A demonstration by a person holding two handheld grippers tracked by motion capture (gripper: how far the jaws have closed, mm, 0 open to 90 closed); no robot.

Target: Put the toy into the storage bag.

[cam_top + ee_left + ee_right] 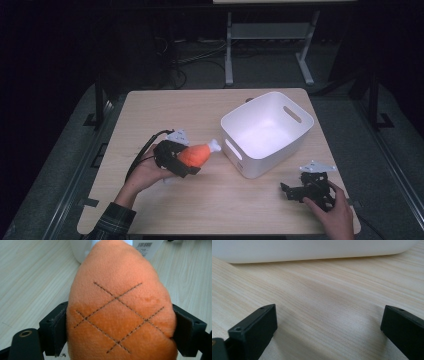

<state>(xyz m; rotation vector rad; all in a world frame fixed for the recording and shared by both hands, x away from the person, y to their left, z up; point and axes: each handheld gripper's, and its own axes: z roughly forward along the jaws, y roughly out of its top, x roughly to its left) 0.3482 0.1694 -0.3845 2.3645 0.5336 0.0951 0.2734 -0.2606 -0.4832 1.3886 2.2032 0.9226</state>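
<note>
A plush orange drumstick, its white bone end pointing toward the right of the frame, sits left of center in the high view, clamped at its fat end between the jaws of my left hand-held gripper. Just to its right on the wooden worktop stands an empty white plastic bin. At lower right, my right hand-held gripper rests with jaws apart, gripping nothing.

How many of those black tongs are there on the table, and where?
2. The left tongs are at the table's left-middle, clamped on an orange plush drumstick. The right tongs are open near the front right corner, beside the white tub.
</note>
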